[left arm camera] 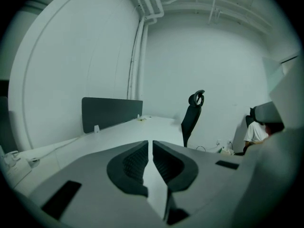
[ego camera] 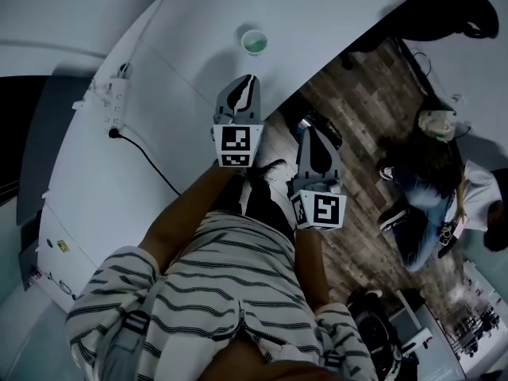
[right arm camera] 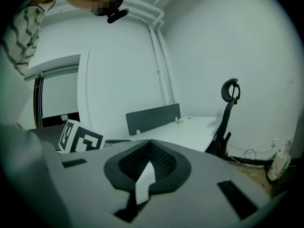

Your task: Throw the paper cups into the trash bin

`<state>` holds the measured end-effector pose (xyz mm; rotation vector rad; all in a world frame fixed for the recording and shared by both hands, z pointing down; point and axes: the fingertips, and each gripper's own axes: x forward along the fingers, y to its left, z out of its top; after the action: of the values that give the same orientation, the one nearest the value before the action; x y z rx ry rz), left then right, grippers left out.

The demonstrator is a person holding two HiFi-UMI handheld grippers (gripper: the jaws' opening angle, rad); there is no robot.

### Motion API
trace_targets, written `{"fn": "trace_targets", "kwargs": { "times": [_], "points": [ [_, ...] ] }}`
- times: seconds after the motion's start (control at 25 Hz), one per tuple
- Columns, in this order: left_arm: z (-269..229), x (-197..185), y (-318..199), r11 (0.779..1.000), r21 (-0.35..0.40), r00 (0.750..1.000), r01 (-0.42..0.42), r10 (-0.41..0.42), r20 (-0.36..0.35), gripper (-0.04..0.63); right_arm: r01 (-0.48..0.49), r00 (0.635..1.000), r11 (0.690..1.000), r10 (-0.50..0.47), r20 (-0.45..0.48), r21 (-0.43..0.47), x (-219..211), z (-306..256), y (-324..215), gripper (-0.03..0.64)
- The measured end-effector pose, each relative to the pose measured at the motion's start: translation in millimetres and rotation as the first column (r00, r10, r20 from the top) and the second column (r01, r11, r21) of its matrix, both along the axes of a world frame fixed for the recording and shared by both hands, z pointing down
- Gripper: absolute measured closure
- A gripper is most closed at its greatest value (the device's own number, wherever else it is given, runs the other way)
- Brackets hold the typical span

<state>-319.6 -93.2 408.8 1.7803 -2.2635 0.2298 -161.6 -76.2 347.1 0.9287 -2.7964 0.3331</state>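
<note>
A paper cup with a green inside stands upright on the white table, towards its far side. My left gripper hangs over the table's edge, a short way short of the cup, and points toward it. Its jaws are shut with nothing between them. My right gripper is lower and to the right, over the wooden floor, also shut and empty. Neither gripper view shows the cup. No trash bin is in any view.
A power strip with a black cable lies on the table's left part. A person sits at the right over the wooden floor. A dark office chair and a dark desk divider stand ahead.
</note>
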Motion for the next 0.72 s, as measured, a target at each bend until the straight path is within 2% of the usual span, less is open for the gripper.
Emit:
{"fn": "trace_targets", "kwargs": {
  "times": [0.24, 0.72],
  "points": [
    [26.0, -12.4, -10.6, 0.999, -0.033, 1.0, 0.023, -0.024, -0.016, 0.565, 0.003, 1.0, 1.0, -0.003, -0.009, -0.009, -2.4, 8.2, -0.9, 0.606],
    [80.5, -31.5, -30.8, 0.991, -0.123, 0.998, 0.049, -0.054, -0.036, 0.408, -0.003, 1.0, 0.999, 0.002, -0.029, -0.04, 1.1, 28.9, -6.0, 0.606]
  ]
}}
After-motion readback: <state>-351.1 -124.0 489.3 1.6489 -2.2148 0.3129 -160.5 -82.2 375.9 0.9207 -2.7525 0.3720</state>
